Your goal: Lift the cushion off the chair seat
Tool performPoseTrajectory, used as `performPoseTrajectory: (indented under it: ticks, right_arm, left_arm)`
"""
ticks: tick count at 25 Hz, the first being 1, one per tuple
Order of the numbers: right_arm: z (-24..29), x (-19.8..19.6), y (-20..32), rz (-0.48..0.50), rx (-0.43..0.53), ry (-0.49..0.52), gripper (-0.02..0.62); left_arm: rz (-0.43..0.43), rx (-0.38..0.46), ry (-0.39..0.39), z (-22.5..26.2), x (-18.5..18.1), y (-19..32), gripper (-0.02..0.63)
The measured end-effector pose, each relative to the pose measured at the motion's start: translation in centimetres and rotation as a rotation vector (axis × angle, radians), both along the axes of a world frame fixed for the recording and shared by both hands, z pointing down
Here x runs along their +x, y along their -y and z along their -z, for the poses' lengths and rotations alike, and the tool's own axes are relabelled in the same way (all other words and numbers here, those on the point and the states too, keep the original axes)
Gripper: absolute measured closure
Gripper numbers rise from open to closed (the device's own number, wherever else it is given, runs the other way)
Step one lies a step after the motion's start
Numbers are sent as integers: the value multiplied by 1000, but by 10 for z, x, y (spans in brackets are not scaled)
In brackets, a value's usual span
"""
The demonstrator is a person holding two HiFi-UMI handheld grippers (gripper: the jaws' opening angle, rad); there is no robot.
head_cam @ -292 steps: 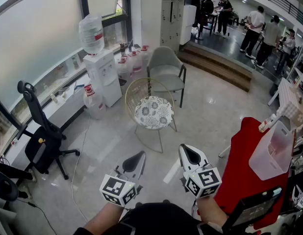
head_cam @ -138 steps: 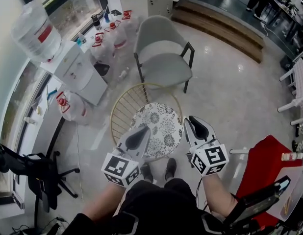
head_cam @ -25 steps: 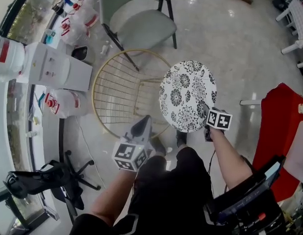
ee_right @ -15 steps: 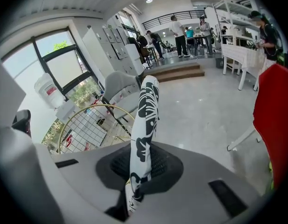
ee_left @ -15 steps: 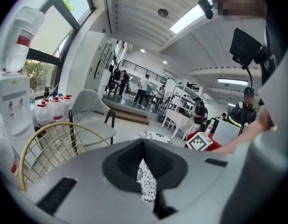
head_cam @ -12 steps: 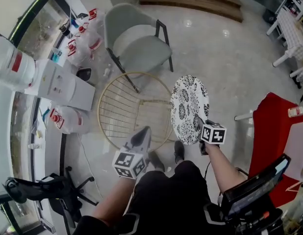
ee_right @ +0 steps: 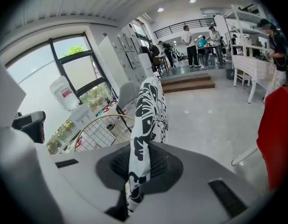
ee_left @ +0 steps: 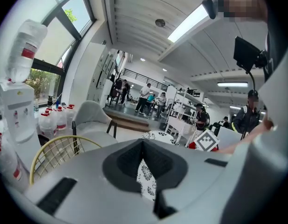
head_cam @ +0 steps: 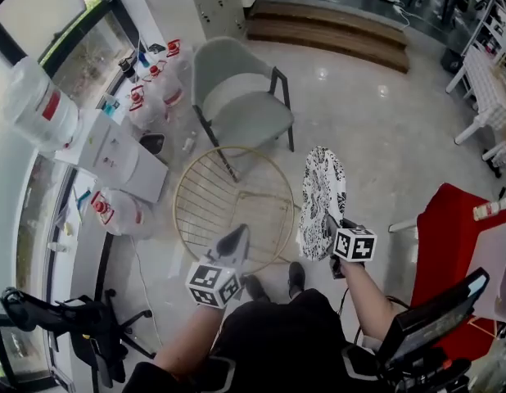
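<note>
The round white cushion with black flowers (head_cam: 321, 201) hangs edge-on, clear of the gold wire chair (head_cam: 230, 205), whose round seat is bare. My right gripper (head_cam: 332, 224) is shut on the cushion's lower rim, to the right of the chair. The right gripper view shows the cushion (ee_right: 151, 105) rising upright out of the jaws of my right gripper (ee_right: 140, 158), the wire chair (ee_right: 100, 127) behind it. My left gripper (head_cam: 237, 236) hovers over the chair's near rim, shut and holding nothing. In the left gripper view, the cushion (ee_left: 158, 136) shows beyond my left gripper (ee_left: 144, 143).
A grey armchair (head_cam: 241, 103) stands behind the wire chair. A water dispenser (head_cam: 114, 155) and several jugs (head_cam: 151, 88) line the window at left. A red-covered chair (head_cam: 459, 248) is at right, a black office chair (head_cam: 66, 319) at lower left. The person's shoes (head_cam: 274, 282) are by the chair.
The cushion has risen with my right gripper and turned from face-on to edge-on, further off the wire seat. My left gripper has also risen, still holding nothing.
</note>
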State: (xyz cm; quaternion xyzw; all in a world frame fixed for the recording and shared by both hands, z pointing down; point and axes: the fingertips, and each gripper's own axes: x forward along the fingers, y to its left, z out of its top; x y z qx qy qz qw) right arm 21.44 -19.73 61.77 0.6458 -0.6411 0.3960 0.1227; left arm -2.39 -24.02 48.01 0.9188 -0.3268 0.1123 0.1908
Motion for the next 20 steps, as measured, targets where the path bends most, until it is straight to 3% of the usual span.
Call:
performPoseTrajectory:
  ticks: [20]
  right_arm:
    - [169,-66,59,225,283,2,569]
  left_arm:
    - [134,162,-102,98,-31,26,600]
